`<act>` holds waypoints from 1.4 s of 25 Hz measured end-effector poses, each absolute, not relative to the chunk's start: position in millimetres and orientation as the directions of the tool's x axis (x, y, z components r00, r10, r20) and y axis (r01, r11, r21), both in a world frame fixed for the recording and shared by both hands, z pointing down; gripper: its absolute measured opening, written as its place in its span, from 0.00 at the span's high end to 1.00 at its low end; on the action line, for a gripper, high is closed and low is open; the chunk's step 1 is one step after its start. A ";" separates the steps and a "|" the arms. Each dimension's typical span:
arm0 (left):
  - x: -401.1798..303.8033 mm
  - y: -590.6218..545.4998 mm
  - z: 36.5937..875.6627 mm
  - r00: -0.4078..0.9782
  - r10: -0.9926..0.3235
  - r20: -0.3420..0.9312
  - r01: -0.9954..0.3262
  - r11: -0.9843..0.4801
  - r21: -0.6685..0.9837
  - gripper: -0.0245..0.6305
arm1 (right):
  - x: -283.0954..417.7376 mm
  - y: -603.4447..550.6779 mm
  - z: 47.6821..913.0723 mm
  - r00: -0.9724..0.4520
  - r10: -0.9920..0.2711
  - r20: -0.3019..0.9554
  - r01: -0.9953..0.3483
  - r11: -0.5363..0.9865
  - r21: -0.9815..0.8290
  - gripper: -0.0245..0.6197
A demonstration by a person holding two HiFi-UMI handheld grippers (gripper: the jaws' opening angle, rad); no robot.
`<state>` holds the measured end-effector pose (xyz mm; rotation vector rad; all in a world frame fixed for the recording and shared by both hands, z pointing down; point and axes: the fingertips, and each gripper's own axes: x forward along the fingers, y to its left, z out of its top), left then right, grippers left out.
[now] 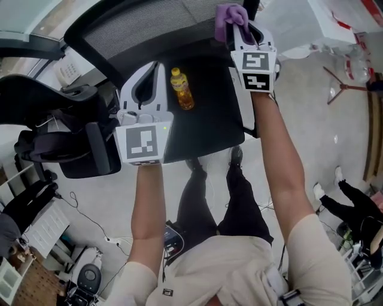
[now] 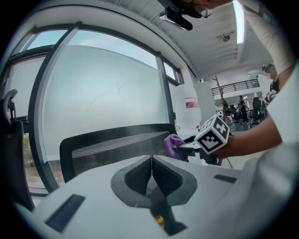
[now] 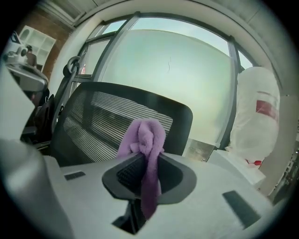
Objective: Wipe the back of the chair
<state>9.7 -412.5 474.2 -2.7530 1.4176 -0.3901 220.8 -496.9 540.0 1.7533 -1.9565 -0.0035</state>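
Clamping a purple cloth point(image 3: 145, 140), my right tool point(image 3: 145, 161) was at the chair back point(image 3: 100, 123), one o'clock. My left tool point(image 2: 150, 170) was closed, empty.

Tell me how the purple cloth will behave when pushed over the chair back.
The cloth is probably floppy: it bunches above the right tool and hangs limp between its jaws. It looks light and fuzzy, so it would likely drag on the chair back mesh rather than slide, and may fold over.

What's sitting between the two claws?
A yellow bottle rests on the black chair seat between the left claw and the right claw, which grips a purple cloth. The head view shows it.
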 end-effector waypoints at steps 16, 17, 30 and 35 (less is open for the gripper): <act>-120.7 -407.7 488.6 0.400 -0.897 0.187 -0.897 -0.425 -0.120 0.95 | -14.2 -515.8 577.4 -0.410 -0.805 0.429 -0.766 0.559 0.317 0.87; -131.6 -406.9 489.6 0.387 -0.903 0.188 -0.903 -0.413 -0.121 0.95 | -36.7 -516.1 581.1 -0.433 -0.788 0.438 -0.743 0.587 0.321 0.87; -173.4 -404.7 503.4 0.340 -0.912 0.230 -0.921 -0.372 -0.113 0.95 | -117.9 -515.4 585.1 -0.523 -0.732 0.437 -0.653 0.673 0.347 0.87; -133.3 -415.7 502.0 0.386 -0.898 0.212 -0.901 -0.416 -0.119 0.95 | -65.1 -517.0 580.4 -0.467 -0.774 0.427 -0.710 0.616 0.341 0.87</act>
